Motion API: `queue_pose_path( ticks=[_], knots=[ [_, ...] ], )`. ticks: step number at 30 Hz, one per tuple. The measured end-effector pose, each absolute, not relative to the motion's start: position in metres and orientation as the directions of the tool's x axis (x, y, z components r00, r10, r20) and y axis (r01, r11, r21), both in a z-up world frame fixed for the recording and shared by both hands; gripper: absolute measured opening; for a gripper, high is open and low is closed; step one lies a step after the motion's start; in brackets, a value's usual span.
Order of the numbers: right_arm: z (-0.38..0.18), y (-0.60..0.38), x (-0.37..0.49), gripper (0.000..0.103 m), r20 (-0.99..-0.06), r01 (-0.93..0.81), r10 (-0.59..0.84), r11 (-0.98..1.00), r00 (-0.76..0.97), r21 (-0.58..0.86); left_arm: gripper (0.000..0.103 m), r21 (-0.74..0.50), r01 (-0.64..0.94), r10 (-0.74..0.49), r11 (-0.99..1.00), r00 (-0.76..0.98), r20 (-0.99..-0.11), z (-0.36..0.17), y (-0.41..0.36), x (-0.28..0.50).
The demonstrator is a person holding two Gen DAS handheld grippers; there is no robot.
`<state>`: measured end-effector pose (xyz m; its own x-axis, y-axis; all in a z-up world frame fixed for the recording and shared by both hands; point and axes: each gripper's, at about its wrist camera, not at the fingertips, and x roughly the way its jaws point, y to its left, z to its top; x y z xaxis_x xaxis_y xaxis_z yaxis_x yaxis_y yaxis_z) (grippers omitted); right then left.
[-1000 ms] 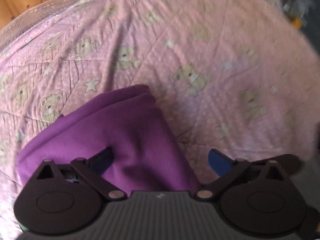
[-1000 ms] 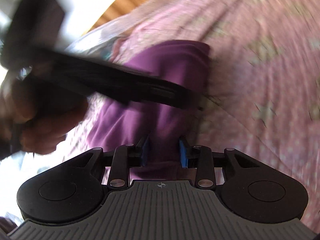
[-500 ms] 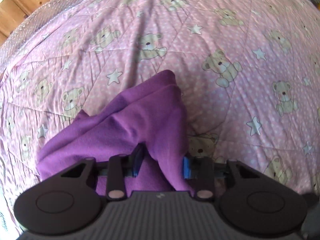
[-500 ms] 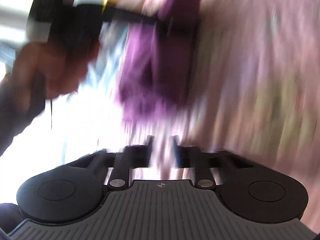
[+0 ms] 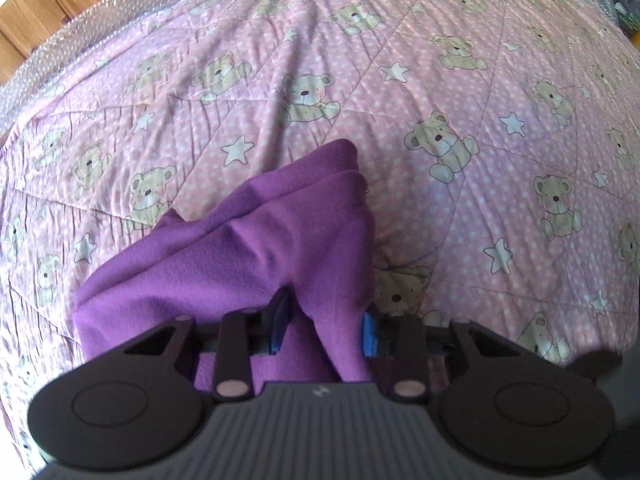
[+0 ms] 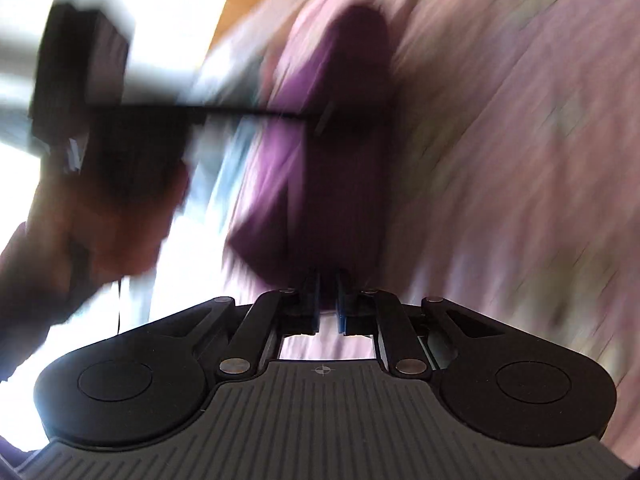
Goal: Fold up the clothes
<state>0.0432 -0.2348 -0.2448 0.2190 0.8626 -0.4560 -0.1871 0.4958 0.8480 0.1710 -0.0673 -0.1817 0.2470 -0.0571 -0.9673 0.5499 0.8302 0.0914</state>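
The right wrist view is smeared by motion, so the person's hand (image 6: 108, 216) at its left and the dark tool it carries are barely readable. Only the left wrist view shows the bear-print quilt (image 5: 460, 92) sharply, with the purple garment (image 5: 256, 248) bunched on it. The left gripper (image 5: 324, 326), jaws just closing, pinches a thick fold of the garment; the right gripper (image 6: 328, 308), nearly closed, nips its edge.

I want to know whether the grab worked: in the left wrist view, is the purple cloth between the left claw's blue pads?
Yes: a bunched fold of the purple cloth sits between the left claw's blue pads.
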Motion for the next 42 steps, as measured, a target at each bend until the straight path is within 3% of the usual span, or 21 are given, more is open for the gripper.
queue_pose_path(
  ticks=[3, 7, 9, 10, 11, 13, 17, 20, 23, 26, 28, 33, 36, 37, 39, 42],
  knots=[
    [-0.237, -0.207, 0.017, 0.009, -0.499, -0.269, 0.862, 0.502, 0.085, 0.822, 0.034, 0.082, 0.542, -0.063, 0.836, 0.244, -0.968, -0.18, -0.067, 0.173],
    [-0.216, -0.244, 0.02, 0.013, -0.467, -0.207, 0.826, 0.54, 0.314, 0.816, 0.034, 0.109, 0.556, -0.044, 0.824, 0.255, -0.966, -0.177, -0.074, 0.172],
    [-0.214, -0.266, 0.033, 0.034, -0.44, -0.15, 0.785, 0.545, 0.436, 0.825, 0.032, 0.112, 0.547, -0.042, 0.83, 0.262, -0.964, -0.175, -0.075, 0.171],
    [-0.217, -0.272, 0.041, 0.035, -0.428, -0.126, 0.77, 0.54, 0.474, 0.832, 0.032, 0.112, 0.54, -0.044, 0.834, 0.266, -0.963, -0.174, -0.075, 0.171],
    [-0.225, -0.268, 0.049, 0.035, -0.422, -0.118, 0.779, 0.527, 0.464, 0.842, 0.03, 0.11, 0.533, -0.046, 0.839, 0.271, -0.961, -0.173, -0.075, 0.172],
    [-0.242, -0.258, 0.064, 0.019, -0.413, -0.101, 0.799, 0.5, 0.437, 0.86, 0.028, 0.1, 0.512, -0.056, 0.853, 0.28, -0.958, -0.168, -0.072, 0.173],
    [-0.259, -0.204, 0.031, 0.011, -0.454, -0.162, 0.87, 0.485, 0.193, 0.86, 0.025, 0.073, 0.491, -0.077, 0.868, 0.277, -0.958, -0.163, -0.063, 0.174],
    [-0.252, -0.187, -0.001, 0.011, -0.473, -0.204, 0.873, 0.488, 0.12, 0.849, 0.025, 0.047, 0.48, -0.093, 0.876, 0.265, -0.96, -0.162, -0.058, 0.175],
    [-0.232, -0.218, 0.006, 0.014, -0.458, -0.164, 0.827, 0.526, 0.325, 0.834, 0.025, 0.049, 0.48, -0.096, 0.876, 0.273, -0.957, -0.161, -0.058, 0.173],
    [-0.224, -0.241, 0.035, 0.026, -0.425, -0.115, 0.754, 0.545, 0.501, 0.83, 0.025, 0.043, 0.46, -0.105, 0.887, 0.291, -0.951, -0.157, -0.055, 0.17],
    [-0.232, -0.232, 0.055, 0.026, -0.416, -0.111, 0.766, 0.528, 0.49, 0.842, 0.023, 0.026, 0.438, -0.119, 0.899, 0.3, -0.946, -0.153, -0.05, 0.169],
    [-0.241, -0.152, 0.033, 0.02, -0.579, -0.286, 0.793, 0.608, 0.188, 0.74, 0.021, 0.002, 0.435, -0.138, 0.9, 0.29, -0.947, -0.147, -0.046, 0.17],
    [-0.229, -0.156, 0.006, 0.021, -0.572, -0.262, 0.789, 0.614, 0.222, 0.745, 0.025, -0.123, 0.488, -0.262, 0.864, 0.228, -0.938, -0.132, -0.04, 0.164],
    [-0.226, -0.17, 0.005, 0.022, -0.561, -0.21, 0.775, 0.624, 0.29, 0.753, 0.025, -0.162, 0.503, -0.308, 0.849, 0.223, -0.925, -0.122, -0.035, 0.159],
    [-0.22, -0.202, 0.007, 0.041, -0.526, -0.084, 0.727, 0.617, 0.442, 0.782, 0.032, -0.189, 0.516, -0.353, 0.835, 0.241, -0.904, -0.103, -0.018, 0.149],
    [-0.217, -0.221, 0.023, 0.06, -0.477, -0.003, 0.681, 0.575, 0.556, 0.818, 0.048, -0.136, 0.454, -0.31, 0.881, 0.335, -0.89, -0.095, 0.024, 0.137]
  ],
)
